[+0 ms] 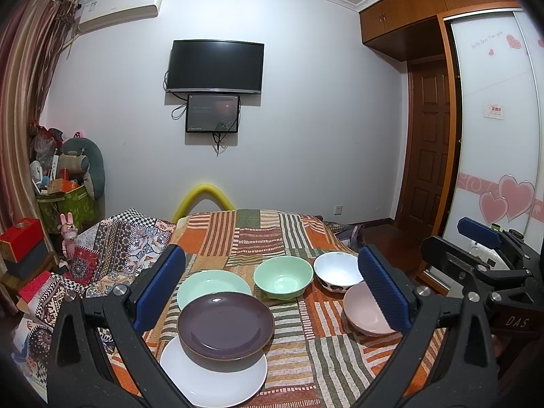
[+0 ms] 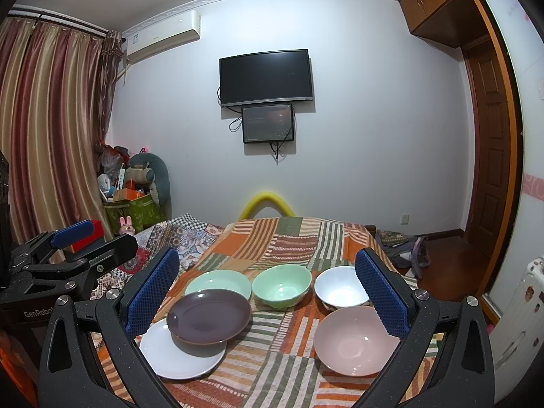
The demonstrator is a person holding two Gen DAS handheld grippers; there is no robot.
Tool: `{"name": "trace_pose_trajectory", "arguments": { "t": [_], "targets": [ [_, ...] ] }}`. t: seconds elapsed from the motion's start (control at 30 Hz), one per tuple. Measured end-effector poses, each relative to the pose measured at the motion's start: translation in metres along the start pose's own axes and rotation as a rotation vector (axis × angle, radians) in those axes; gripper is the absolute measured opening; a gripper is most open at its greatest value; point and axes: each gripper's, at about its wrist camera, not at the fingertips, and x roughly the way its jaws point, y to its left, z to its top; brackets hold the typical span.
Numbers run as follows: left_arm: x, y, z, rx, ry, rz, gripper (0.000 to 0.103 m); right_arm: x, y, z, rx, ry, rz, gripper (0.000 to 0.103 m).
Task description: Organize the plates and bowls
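On a patchwork cloth, a dark purple plate (image 1: pixel 225 325) (image 2: pixel 209 316) lies overlapping a white plate (image 1: pixel 214 374) (image 2: pixel 176 353) in front and a pale green plate (image 1: pixel 212 284) (image 2: pixel 221 280) behind. To their right stand a green bowl (image 1: pixel 283 280) (image 2: pixel 281 285), a white spotted bowl (image 1: pixel 336 270) (image 2: pixel 340 290) and a pink bowl (image 1: pixel 365 309) (image 2: pixel 355 340). My left gripper (image 1: pixel 272 292) is open and empty above the plates. My right gripper (image 2: pixel 267 295) is open and empty above the bowls.
The cloth-covered table (image 1: pixel 340 357) (image 2: pixel 282 367) ends at the right near a wooden floor and wardrobe (image 1: pixel 493 119). A second patterned cloth (image 1: pixel 119 244) drapes at the left. Boxes and clutter (image 1: pixel 61 183) stand at the far left.
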Motion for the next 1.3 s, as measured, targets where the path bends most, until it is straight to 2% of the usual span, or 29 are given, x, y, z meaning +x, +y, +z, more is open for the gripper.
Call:
{"name": "trace_pose_trajectory", "arguments": {
  "t": [1.3],
  "targets": [
    [0.0019,0.0012,-0.0050,-0.008,0.006,0.000,0.103,0.0029,0.0015,-0.0027,0.003,0.007,0.000,0.103]
  ]
}}
